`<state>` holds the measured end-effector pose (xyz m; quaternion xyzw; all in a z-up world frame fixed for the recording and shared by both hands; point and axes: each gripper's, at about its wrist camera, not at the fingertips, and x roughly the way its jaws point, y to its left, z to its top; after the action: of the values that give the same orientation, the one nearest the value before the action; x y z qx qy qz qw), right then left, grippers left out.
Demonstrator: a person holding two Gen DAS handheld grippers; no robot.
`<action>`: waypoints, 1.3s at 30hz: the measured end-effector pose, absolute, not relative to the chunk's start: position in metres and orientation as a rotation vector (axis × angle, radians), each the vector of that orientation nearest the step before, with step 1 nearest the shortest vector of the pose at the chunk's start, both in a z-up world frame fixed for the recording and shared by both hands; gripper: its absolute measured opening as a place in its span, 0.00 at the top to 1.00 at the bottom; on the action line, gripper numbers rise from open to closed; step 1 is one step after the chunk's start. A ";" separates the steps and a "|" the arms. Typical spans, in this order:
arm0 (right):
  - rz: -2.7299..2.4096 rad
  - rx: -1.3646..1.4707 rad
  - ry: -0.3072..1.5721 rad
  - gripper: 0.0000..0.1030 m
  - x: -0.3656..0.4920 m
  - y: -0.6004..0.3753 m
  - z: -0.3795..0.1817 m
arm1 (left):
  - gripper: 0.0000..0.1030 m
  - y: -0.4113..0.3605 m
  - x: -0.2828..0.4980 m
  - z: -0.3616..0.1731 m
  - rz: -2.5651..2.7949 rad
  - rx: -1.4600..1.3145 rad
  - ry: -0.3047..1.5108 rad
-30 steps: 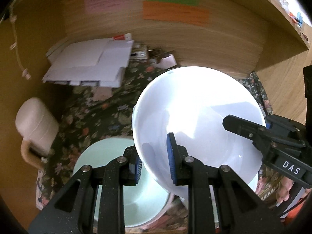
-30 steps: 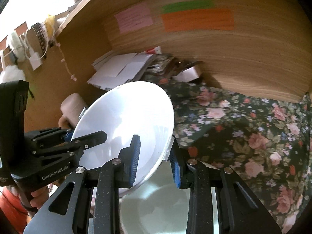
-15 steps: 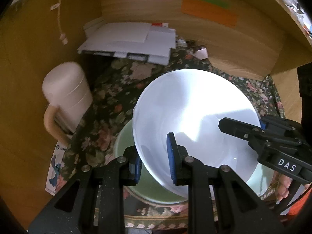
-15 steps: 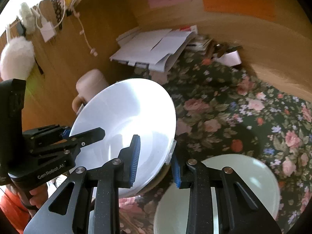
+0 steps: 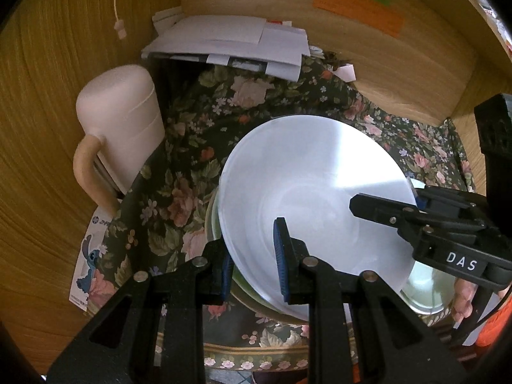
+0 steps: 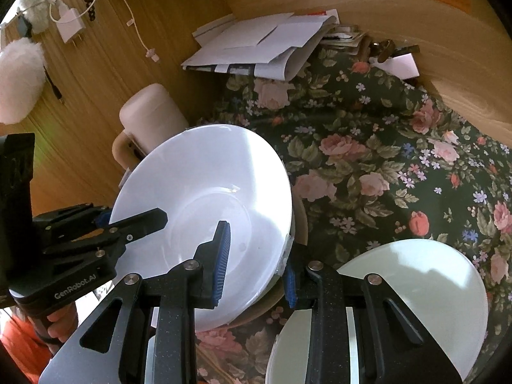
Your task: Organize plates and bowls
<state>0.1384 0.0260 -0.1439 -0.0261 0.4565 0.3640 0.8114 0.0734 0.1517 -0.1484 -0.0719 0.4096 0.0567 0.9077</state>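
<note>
Crockery is being sorted on a dark floral tablecloth (image 6: 384,172) inside a wooden alcove. At far left, a pale pink lidded jug with a tan handle (image 5: 120,128) is standing against the side wall, and a stack of white papers (image 5: 236,41) is lying at the back; both are sitting well clear of the working area.

Moving right, the left gripper (image 5: 252,256) is pinching the near rim of a wide, shallow white bowl (image 5: 313,198), one blue pad inside and one outside, jaws narrowed onto the wall. The bowl is tilting slightly and is hanging directly over a pale green bowl (image 5: 220,233) on the cloth, whose rim is peeking out beneath it; whether they are touching I cannot tell. This alignment suggests nesting is under way.

Opposite, the right gripper (image 6: 256,256) is clamping the other rim the same way, so the wide dish is being carried level from both sides rather than levered from one edge.

Further right, a pale mint-green round plate (image 6: 412,291) is lying flat on the cloth, apparently waiting its turn.
</note>
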 end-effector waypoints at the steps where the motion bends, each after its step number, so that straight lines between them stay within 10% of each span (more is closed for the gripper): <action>1: 0.777 -0.058 0.978 0.74 0.139 0.026 -0.145 | 0.78 0.152 0.073 -0.150 0.115 -0.151 0.848; 39: 0.758 -0.089 0.920 0.59 0.138 0.009 -0.130 | 0.77 0.161 0.085 -0.141 0.129 -0.225 0.903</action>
<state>0.1375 0.0090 -0.1299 -0.0418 0.4331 0.3567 0.8267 0.0853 0.1612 -0.1407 -0.1085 0.4353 0.0622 0.8916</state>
